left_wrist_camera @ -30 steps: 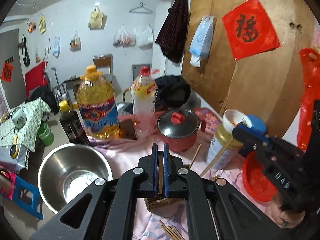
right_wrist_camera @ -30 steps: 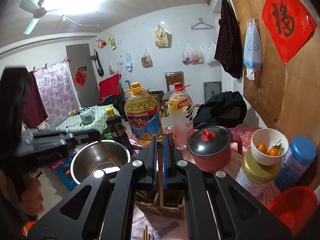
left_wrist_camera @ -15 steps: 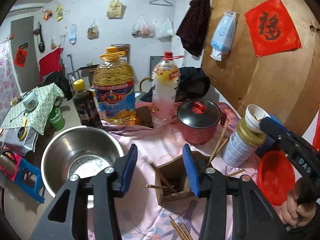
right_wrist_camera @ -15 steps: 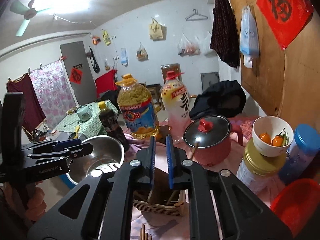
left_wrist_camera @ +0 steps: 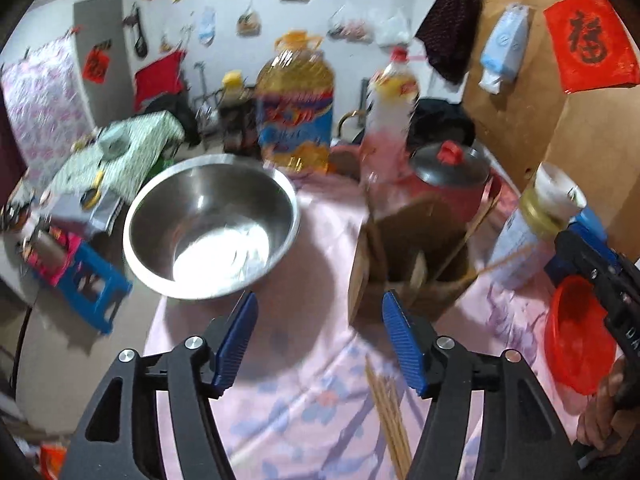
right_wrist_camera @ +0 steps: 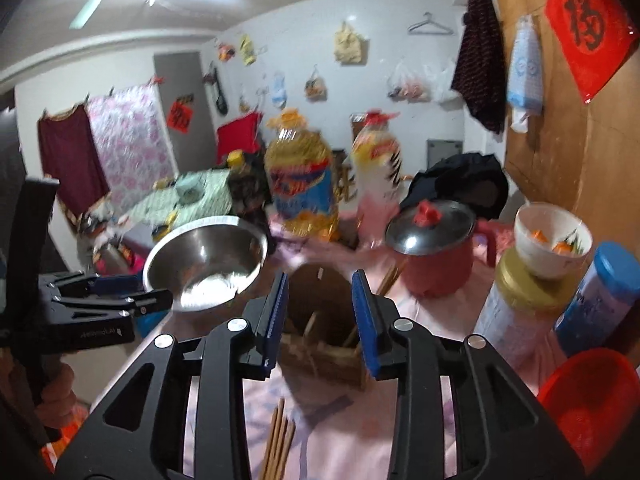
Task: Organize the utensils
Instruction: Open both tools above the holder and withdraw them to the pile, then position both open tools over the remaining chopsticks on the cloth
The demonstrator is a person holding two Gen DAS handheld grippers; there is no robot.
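Pink tablecloth (left_wrist_camera: 304, 360): bowl (left_wrist_camera: 212, 224), pot (right_wrist_camera: 436, 256), jars.

A bare strip of pink-clothed worktop (left_wrist_camera: 304, 344) lies open between the steel bowl (left_wrist_camera: 212, 224) and the wooden utensil box (left_wrist_camera: 408, 264). Behind, an oil jug (left_wrist_camera: 296, 104), a bottle (left_wrist_camera: 390, 120) and a red pot (left_wrist_camera: 452, 184) close the way. Loose chopsticks (left_wrist_camera: 390, 412) lie nearside; a red basket (left_wrist_camera: 580, 340) blocks the right.

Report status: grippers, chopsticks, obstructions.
Both hand-held grippers, left and right, just opened, empty. Chopsticks loose on cloth before holder. Nothing blocking.
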